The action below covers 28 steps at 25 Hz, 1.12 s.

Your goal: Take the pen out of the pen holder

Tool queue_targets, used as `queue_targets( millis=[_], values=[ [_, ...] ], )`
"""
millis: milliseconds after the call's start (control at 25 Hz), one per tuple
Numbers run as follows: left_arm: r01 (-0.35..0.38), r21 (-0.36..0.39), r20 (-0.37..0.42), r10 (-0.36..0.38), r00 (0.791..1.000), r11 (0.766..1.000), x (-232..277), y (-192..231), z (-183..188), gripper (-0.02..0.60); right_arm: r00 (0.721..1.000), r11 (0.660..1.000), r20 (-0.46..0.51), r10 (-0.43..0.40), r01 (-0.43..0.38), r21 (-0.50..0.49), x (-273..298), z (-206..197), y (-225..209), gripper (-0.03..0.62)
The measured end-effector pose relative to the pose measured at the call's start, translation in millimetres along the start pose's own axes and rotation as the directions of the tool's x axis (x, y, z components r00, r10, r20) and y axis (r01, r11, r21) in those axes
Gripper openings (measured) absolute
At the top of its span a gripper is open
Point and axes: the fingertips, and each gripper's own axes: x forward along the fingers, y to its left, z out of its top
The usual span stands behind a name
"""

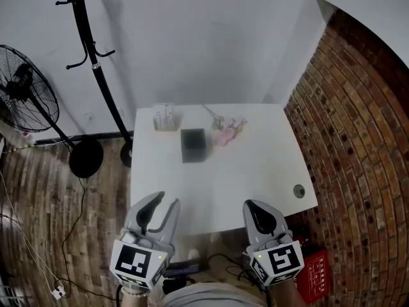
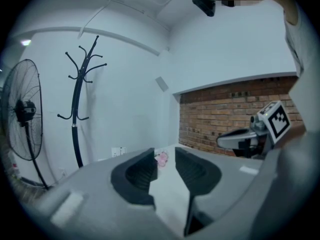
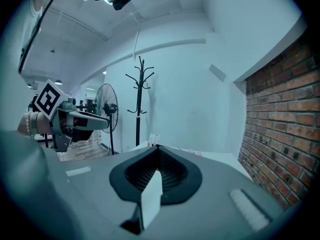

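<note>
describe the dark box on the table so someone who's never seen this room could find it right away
Start at the white table pushed against the white wall, and look toward its far edge, left of centre. The dark square box sits there, with a pale see-through container behind it to the left and a pink object to its right. It is the only dark, blocky thing on the tabletop.

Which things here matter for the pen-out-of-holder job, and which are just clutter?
Job:
- dark square holder, likely the pen holder; no pen can be made out in it
- left gripper, open
- right gripper, shut

Lying about:
- clear container
- pink item
- fan
- coat stand
- red box
</note>
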Motion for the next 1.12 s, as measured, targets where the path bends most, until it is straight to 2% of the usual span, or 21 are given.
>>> queue_targets(
  millis=[360, 680, 1120],
  values=[
    [-0.049, 0.016, 0.008, 0.049, 0.999, 0.999, 10.7, 3.4, 10.9, 0.118, 0.998, 0.998, 0.019, 0.064, -0.064, -0.014, 19.7, 10.0, -12.2, 0.005],
    [-0.089, -0.002, 0.000, 0.089, 0.996, 0.996, 25.4, 9.1, 16.6, 0.118, 0.995, 0.995, 0.023, 0.097, -0.096, -0.026, 34.1, 16.0, -26.2, 0.005],
    [-0.098, 0.003, -0.002, 0.098, 0.995, 0.995, 54.6, 12.4, 21.1, 0.120, 0.994, 0.994, 0.007, 0.112, -0.112, -0.008, 48.0, 8.9, -47.8, 0.005]
  ],
)
